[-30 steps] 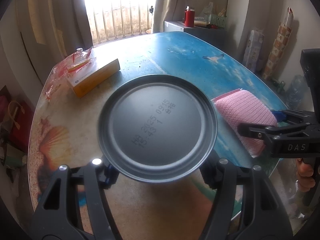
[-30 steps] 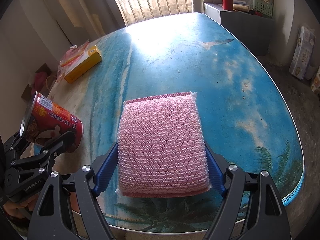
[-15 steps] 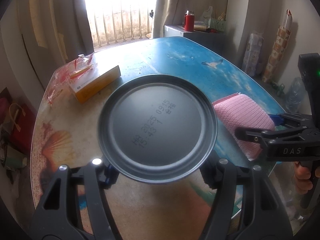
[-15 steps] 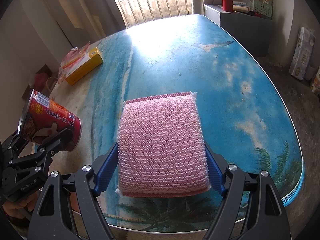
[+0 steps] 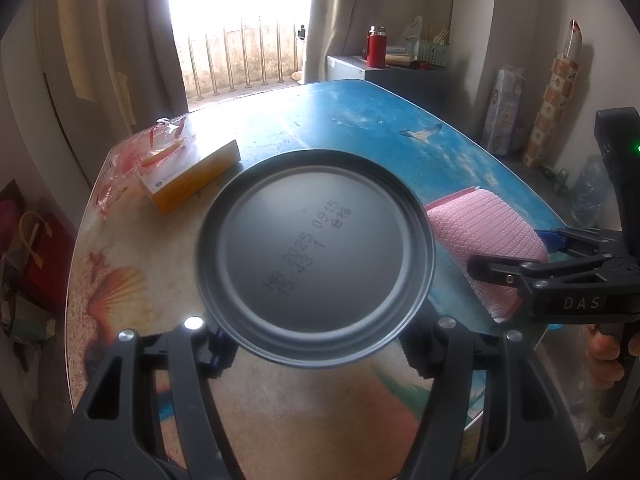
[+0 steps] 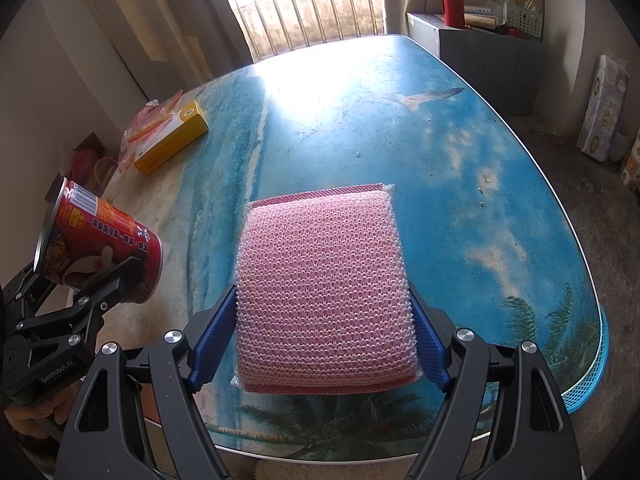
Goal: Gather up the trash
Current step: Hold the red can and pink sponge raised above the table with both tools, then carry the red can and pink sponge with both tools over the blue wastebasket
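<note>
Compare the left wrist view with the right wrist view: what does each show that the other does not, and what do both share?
Left wrist view only: the can's grey base with its printed date code, and a shell printed on the table.
Right wrist view only: the can's red label, a blue basket at the table's edge.
Both: the pink sponge, the yellow box, the red flask.

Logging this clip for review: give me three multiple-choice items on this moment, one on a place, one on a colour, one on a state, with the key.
1. Where does the yellow box lie?
A. on the table's far left part
B. on the floor
C. on the cabinet

2. What colour is the scrub pad?
A. green
B. pink
C. white

3. What do the left tongs hold?
A. nothing
B. the bottle
C. the red can

Key: 1 A, it rests on the table beside a plastic wrapper; 2 B, pink mesh between the right tongs; 3 C, the fingers clamp the can's sides.
</note>
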`<state>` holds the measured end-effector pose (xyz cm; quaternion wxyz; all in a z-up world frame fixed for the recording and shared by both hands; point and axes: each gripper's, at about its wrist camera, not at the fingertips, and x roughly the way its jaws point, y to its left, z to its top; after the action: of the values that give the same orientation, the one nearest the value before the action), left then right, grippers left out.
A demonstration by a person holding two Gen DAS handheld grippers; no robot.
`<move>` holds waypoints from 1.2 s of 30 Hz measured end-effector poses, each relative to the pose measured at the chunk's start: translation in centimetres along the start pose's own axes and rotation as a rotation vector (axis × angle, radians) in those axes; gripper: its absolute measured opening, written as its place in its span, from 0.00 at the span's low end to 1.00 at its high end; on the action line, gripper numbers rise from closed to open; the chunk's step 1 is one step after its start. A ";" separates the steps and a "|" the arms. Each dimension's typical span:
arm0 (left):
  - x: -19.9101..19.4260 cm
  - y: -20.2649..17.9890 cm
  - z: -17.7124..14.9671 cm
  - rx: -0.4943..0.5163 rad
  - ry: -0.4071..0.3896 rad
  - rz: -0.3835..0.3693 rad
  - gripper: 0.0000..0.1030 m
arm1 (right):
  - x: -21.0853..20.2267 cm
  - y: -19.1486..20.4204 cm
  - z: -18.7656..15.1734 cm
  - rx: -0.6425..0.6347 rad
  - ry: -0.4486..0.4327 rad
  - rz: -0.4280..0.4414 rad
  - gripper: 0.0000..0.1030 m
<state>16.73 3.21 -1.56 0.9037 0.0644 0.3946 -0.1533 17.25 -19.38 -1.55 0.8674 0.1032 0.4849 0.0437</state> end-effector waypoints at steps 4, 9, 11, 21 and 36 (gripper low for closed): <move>-0.2 -0.1 0.0 0.002 -0.002 0.000 0.60 | -0.2 -0.1 -0.1 0.004 -0.005 0.001 0.75; -0.5 -0.3 0.2 0.006 -0.007 0.001 0.60 | -0.5 -0.2 -0.3 0.008 -0.014 0.004 0.75; -0.7 -0.5 0.3 0.009 -0.010 0.001 0.60 | -0.7 -0.3 -0.3 0.010 -0.018 0.004 0.75; -2.3 -1.4 0.7 0.032 -0.044 -0.002 0.60 | -2.0 -0.7 -0.9 0.032 -0.047 0.014 0.75; -5.4 -7.8 2.9 0.162 -0.117 -0.095 0.60 | -8.1 -6.1 -3.8 0.176 -0.188 0.000 0.75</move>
<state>12.78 -3.60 4.40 0.9087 0.1094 0.3299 -0.2311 9.60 -26.24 1.95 0.8965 0.1824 0.4036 -0.0086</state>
